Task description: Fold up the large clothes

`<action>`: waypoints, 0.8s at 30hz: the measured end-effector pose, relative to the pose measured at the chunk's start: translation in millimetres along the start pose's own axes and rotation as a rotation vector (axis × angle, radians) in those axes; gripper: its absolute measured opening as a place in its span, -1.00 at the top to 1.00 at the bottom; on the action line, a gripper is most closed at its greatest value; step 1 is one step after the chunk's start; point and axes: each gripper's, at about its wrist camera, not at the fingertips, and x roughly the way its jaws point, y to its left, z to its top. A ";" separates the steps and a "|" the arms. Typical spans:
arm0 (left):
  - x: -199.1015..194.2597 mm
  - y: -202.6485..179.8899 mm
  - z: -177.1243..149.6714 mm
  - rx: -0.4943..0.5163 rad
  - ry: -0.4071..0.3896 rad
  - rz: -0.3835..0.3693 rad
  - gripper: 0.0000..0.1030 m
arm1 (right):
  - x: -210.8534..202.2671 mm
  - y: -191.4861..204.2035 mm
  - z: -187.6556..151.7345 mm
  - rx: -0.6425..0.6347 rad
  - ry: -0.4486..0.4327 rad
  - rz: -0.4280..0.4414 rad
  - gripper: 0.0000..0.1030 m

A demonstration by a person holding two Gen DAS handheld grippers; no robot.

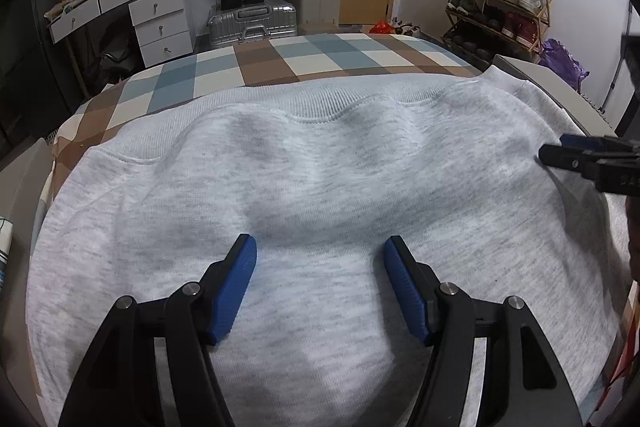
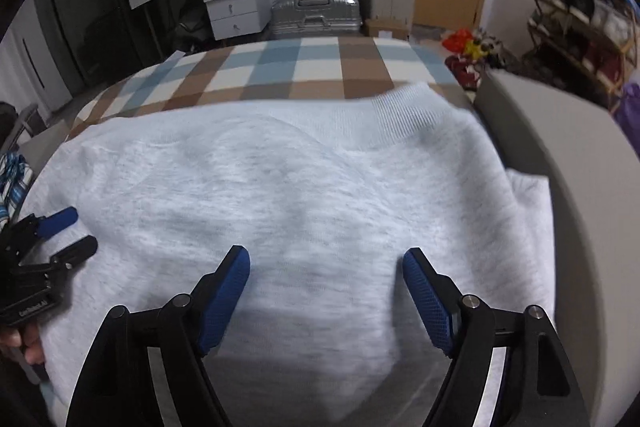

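The light heather-grey fleece sweatshirt (image 1: 320, 179) is spread flat over the blue, brown and cream checked bedcover (image 1: 256, 63), its ribbed band (image 1: 304, 103) at the far edge, with low ripples left across the middle and a fold of the same fabric spilling out at its right side in the right wrist view. Both tools are held above the cloth: the left gripper (image 1: 320, 247) has its jaws at a medium spread with only bare fleece seen between the blue pads, nothing pinched; the right gripper (image 2: 326, 259) has its jaws wider, likewise empty, and the right wrist view is smeared at the edges, so exact contact there cannot be judged. Risks as judged: if the jaws are closed on the middle of the panel, only the top layer may be caught and the sweatshirt dragged into a bunch instead of a clean fold; uneven lifting by the two sides may skew the fold line; the ripples may get trapped inside; the checked bedcover may be pinched along with an edge; the loose right-hand fabric near the grey padded bed frame (image 2: 560, 147) may slip off.
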 end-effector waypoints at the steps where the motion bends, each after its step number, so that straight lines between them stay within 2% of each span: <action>1: 0.1 0.2 0.2 -0.001 -0.001 -0.001 -0.19 | -4.4 8.7 3.4 -0.004 -0.023 0.032 -0.53; 3: 0.0 0.7 0.3 -0.003 -0.002 -0.002 -0.19 | -2.4 27.0 9.0 -0.035 -0.035 0.042 -0.53; 4: 0.2 1.1 0.6 -0.004 -0.003 -0.003 -0.19 | 6.9 36.9 9.7 -0.065 -0.015 0.023 -0.56; 5: 0.1 1.1 0.5 -0.005 -0.004 -0.003 -0.19 | 23.0 44.5 7.5 -0.091 0.027 -0.007 -0.67; 6: 0.6 1.2 0.6 -0.006 -0.003 -0.003 -0.19 | 39.8 50.0 3.3 -0.115 0.059 -0.029 -0.68; 7: 0.9 0.9 0.6 -0.004 -0.002 -0.003 -0.19 | 51.7 53.0 -1.0 -0.128 0.046 -0.040 -0.69; 13: 1.1 1.0 -0.1 -0.008 -0.006 -0.008 -0.19 | 39.7 39.4 -2.1 -0.122 0.041 0.011 -0.68; 15: 1.0 1.5 0.1 -0.010 -0.007 -0.009 -0.19 | 16.3 27.6 -2.6 -0.113 0.001 0.032 -0.65; 16: 0.4 1.4 -0.2 -0.013 -0.008 -0.010 -0.19 | 7.4 19.0 0.7 -0.103 -0.036 0.012 -0.65; 18: 0.5 0.9 0.0 -0.013 -0.009 -0.009 -0.19 | -12.4 -10.4 5.7 -0.056 -0.097 -0.081 -0.65; 21: 0.4 0.1 0.5 -0.014 -0.010 -0.009 -0.20 | -7.9 -60.1 14.3 0.056 -0.057 -0.154 -0.64; 23: 0.4 0.1 0.6 -0.014 -0.011 -0.010 -0.20 | 3.3 -85.6 15.8 0.130 -0.011 -0.147 -0.37; 24: 0.1 -0.1 0.4 -0.014 -0.011 -0.009 -0.20 | 7.2 -92.5 15.8 0.154 0.002 -0.135 -0.34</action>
